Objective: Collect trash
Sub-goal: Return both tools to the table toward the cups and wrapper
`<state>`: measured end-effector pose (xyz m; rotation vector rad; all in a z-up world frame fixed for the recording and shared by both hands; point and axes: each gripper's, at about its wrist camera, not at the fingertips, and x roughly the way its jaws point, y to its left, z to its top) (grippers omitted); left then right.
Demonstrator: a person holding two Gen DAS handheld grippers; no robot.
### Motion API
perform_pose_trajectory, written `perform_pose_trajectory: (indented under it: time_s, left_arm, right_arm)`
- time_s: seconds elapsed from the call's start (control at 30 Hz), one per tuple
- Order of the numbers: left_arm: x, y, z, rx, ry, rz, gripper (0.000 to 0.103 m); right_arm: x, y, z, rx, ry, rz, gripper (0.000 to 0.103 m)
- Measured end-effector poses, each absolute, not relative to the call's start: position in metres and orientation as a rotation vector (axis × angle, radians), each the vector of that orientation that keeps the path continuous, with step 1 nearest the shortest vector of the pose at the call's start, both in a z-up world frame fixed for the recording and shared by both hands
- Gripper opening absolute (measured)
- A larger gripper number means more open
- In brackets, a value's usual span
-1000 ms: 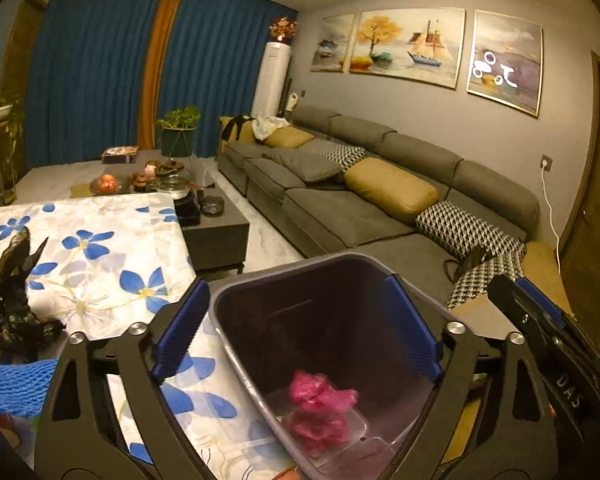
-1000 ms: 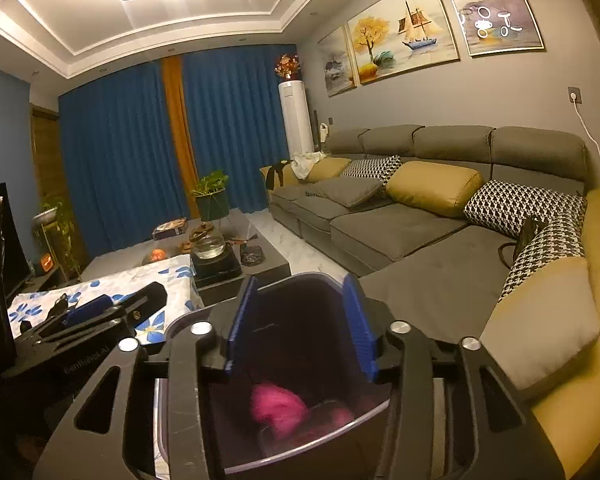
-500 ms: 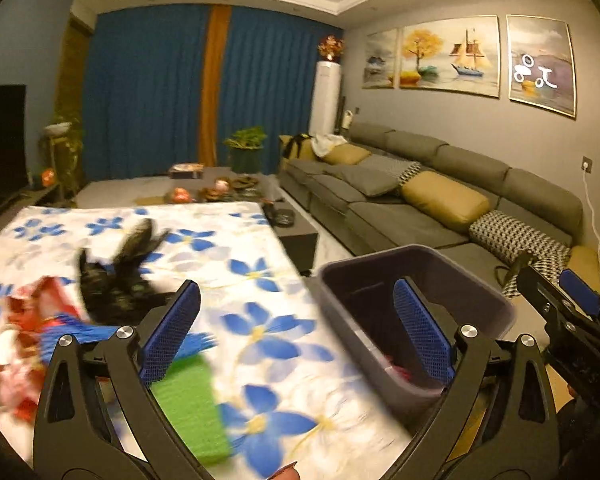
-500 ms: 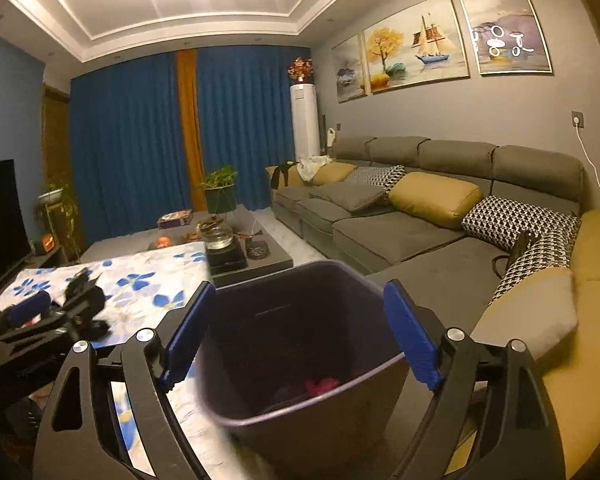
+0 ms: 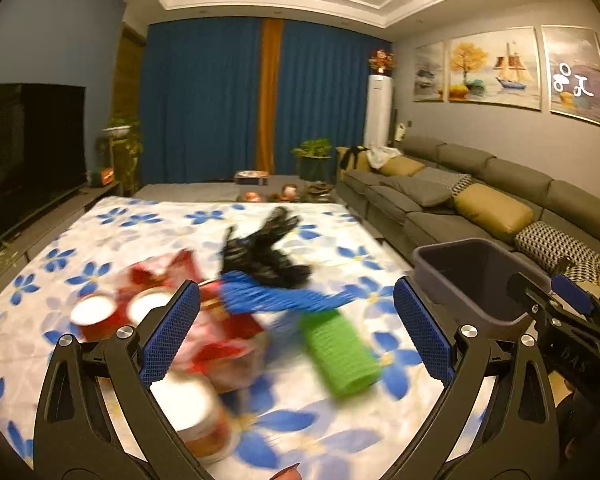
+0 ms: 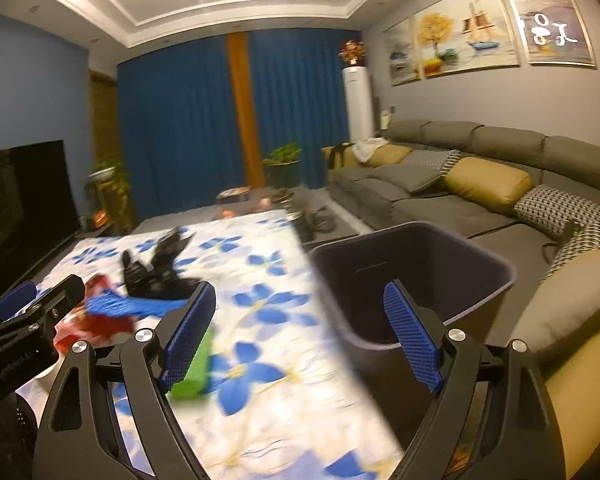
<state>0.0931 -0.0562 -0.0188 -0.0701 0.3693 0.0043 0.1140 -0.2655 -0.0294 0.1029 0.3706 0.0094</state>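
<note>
Trash lies on the flowered tablecloth (image 5: 148, 232): a crumpled black bag (image 5: 266, 250), a blue netted piece (image 5: 272, 294), a green roll (image 5: 340, 354), red wrappers (image 5: 224, 328) and red cups (image 5: 96, 318). My left gripper (image 5: 296, 332) is open and empty above this pile. The dark bin (image 5: 480, 280) stands off the table's right edge; it also shows in the right wrist view (image 6: 412, 280). My right gripper (image 6: 300, 336) is open and empty, between the table edge and the bin. The black bag (image 6: 156, 268) and green roll (image 6: 192, 368) show at its left.
A grey sectional sofa (image 5: 480, 204) with yellow and patterned cushions runs along the right wall. A dark TV (image 5: 28, 152) stands at the left. A low coffee table with small items (image 5: 284, 192) sits beyond the table, before blue curtains (image 5: 208, 100).
Both grippers swung left from over the bin toward the table. The left gripper now faces the trash pile. The right gripper opened wider and drew back from the bin.
</note>
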Motion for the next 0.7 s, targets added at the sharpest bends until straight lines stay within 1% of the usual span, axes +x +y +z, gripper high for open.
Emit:
perform_pose_trajectory:
  time_s: [0.27, 0.43, 0.57, 0.67, 0.7]
  left_arm:
    - [0.059, -0.005, -0.050, -0.022, 0.399, 0.066, 0.095]
    - [0.065, 0.015, -0.073, -0.042, 0.473, 0.035, 0.095]
    - [0.078, 0.026, -0.077, -0.095, 0.515, -0.005, 0.094]
    - [0.087, 0.028, -0.082, -0.113, 0.562, -0.034, 0.085]
    - [0.089, 0.028, -0.084, -0.116, 0.573, -0.041, 0.080]
  right_arm:
    - [0.105, -0.218, -0.039, 0.086, 0.396, 0.072, 0.084]
    - [0.102, -0.190, -0.048, 0.064, 0.424, 0.118, 0.084]
    - [0.106, -0.173, -0.053, 0.054, 0.446, 0.149, 0.084]
    - [0.106, -0.162, -0.055, 0.036, 0.451, 0.168, 0.084]
    - [0.107, -0.160, -0.056, 0.034, 0.453, 0.173, 0.084]
